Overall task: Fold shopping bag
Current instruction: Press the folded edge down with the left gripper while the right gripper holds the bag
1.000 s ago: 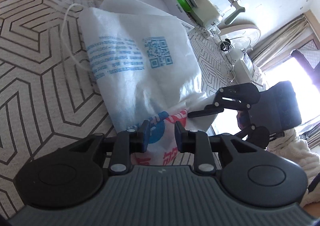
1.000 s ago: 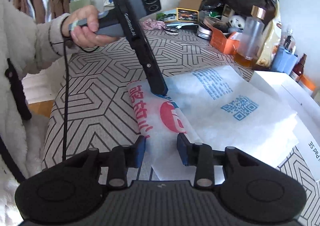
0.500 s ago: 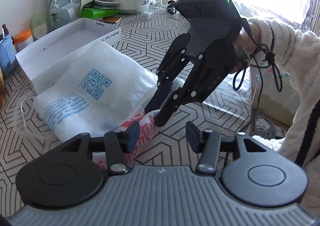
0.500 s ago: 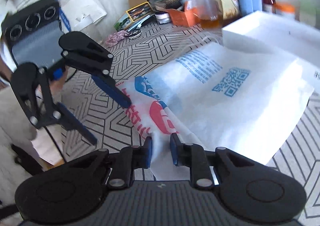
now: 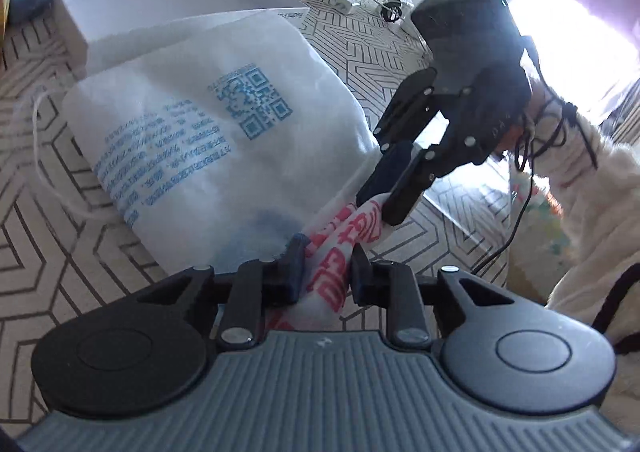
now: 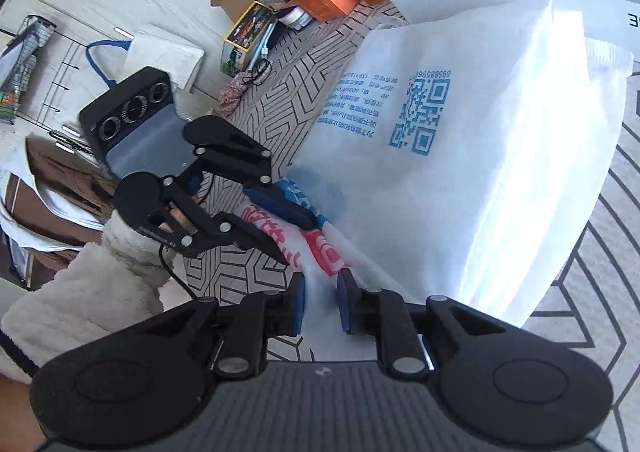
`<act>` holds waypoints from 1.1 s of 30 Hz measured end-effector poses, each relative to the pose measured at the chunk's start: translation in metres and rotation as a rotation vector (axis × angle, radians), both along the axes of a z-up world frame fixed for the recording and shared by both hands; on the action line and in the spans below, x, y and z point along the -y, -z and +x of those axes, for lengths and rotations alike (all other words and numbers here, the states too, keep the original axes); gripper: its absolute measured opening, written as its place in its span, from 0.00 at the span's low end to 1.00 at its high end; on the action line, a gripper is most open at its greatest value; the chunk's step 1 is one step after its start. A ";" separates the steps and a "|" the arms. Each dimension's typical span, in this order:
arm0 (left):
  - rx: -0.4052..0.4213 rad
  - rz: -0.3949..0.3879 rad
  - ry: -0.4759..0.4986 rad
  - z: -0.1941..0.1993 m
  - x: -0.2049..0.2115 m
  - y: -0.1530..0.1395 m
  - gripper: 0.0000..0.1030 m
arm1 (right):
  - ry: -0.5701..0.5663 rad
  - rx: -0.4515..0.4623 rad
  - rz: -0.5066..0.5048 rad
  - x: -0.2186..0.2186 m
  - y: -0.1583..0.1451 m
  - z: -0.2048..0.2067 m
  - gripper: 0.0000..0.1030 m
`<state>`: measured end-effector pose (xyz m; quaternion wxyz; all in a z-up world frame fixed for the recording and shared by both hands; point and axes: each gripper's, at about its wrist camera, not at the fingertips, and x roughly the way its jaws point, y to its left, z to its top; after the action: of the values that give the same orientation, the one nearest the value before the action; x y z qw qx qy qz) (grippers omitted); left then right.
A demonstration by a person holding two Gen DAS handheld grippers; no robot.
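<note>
A white shopping bag [image 5: 224, 140] with blue print and a QR code lies flat on the patterned table. Its near edge, printed in red, is bunched up. My left gripper [image 5: 326, 272] has that red-printed edge between its pads, and its jaws are closing on the cloth. In the right wrist view the shopping bag [image 6: 480, 156] spreads away to the right. There my right gripper [image 6: 321, 302] pinches the same edge a little further along, its jaws easing open while the cloth still fills the gap. Each view shows the other gripper: right gripper [image 5: 378, 208], left gripper [image 6: 300, 240].
An open white box [image 5: 160, 0] stands just behind the bag. Bottles, cartons and a green item crowd the table's far side. The bag's thin string handle [image 5: 36, 140] loops out on the left. A fluffy white sleeve [image 5: 592, 188] is at the right.
The left gripper, open beside the bag's edge half a second ago, now has the red-printed edge between its pads. Both views have rolled. The right gripper kept its pinch.
</note>
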<state>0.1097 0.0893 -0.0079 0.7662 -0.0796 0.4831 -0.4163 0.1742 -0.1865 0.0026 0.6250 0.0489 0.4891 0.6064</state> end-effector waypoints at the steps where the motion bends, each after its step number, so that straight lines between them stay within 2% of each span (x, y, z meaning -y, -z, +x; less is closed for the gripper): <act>1: -0.020 -0.015 -0.006 0.002 -0.003 0.002 0.22 | -0.003 0.050 0.016 0.004 -0.004 -0.007 0.31; 3: -0.055 -0.043 -0.015 0.006 -0.008 0.005 0.22 | -0.009 0.217 0.054 0.018 -0.017 -0.032 0.42; 4: -0.065 -0.052 -0.015 0.007 -0.010 0.006 0.22 | -0.017 0.294 0.066 0.023 -0.020 -0.045 0.51; 5: -0.076 -0.063 -0.015 0.008 -0.011 0.008 0.22 | -0.027 0.385 0.069 0.028 -0.023 -0.059 0.55; 7: -0.097 -0.084 -0.017 0.010 -0.015 0.010 0.22 | -0.048 0.546 0.050 0.032 -0.026 -0.084 0.55; 8: -0.106 -0.094 -0.019 0.010 -0.016 0.011 0.22 | -0.056 0.620 0.038 0.034 -0.026 -0.096 0.54; 9: -0.112 -0.102 -0.022 0.010 -0.017 0.012 0.22 | -0.040 0.633 0.008 0.030 -0.024 -0.099 0.52; 11: -0.119 -0.115 -0.026 0.010 -0.019 0.014 0.22 | -0.007 0.657 -0.047 0.024 -0.020 -0.103 0.28; 12: -0.115 -0.115 -0.027 0.009 -0.019 0.014 0.22 | 0.039 0.633 -0.040 0.026 -0.020 -0.101 0.26; 13: -0.115 -0.117 -0.033 0.008 -0.020 0.014 0.22 | 0.074 0.570 -0.025 0.029 -0.020 -0.094 0.23; 15: -0.126 -0.129 -0.052 0.005 -0.022 0.016 0.22 | 0.148 0.437 -0.004 0.032 -0.014 -0.078 0.21; 17: -0.137 -0.141 -0.064 -0.003 -0.024 0.018 0.22 | 0.195 0.321 -0.002 0.034 -0.012 -0.079 0.21; 22: -0.163 -0.139 -0.031 -0.031 -0.020 0.020 0.22 | 0.199 -0.015 -0.019 0.046 -0.004 -0.088 0.20; 24: -0.161 -0.117 -0.024 -0.043 -0.014 0.017 0.22 | 0.194 -0.102 -0.027 0.046 0.000 -0.082 0.18; 26: -0.173 -0.101 -0.052 -0.044 -0.014 0.016 0.23 | 0.215 -0.275 -0.017 0.049 0.014 -0.062 0.16; 30: -0.182 -0.067 -0.158 -0.040 -0.015 0.008 0.27 | 0.225 -0.450 0.011 0.051 0.037 -0.038 0.12; 33: -0.080 0.017 -0.195 -0.049 -0.006 -0.008 0.33 | 0.227 -0.419 0.006 0.050 0.034 -0.042 0.12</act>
<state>0.0603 0.0955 0.0004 0.7837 -0.1361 0.5069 -0.3321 0.1324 -0.2367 -0.0310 0.5741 0.2301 0.5977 0.5101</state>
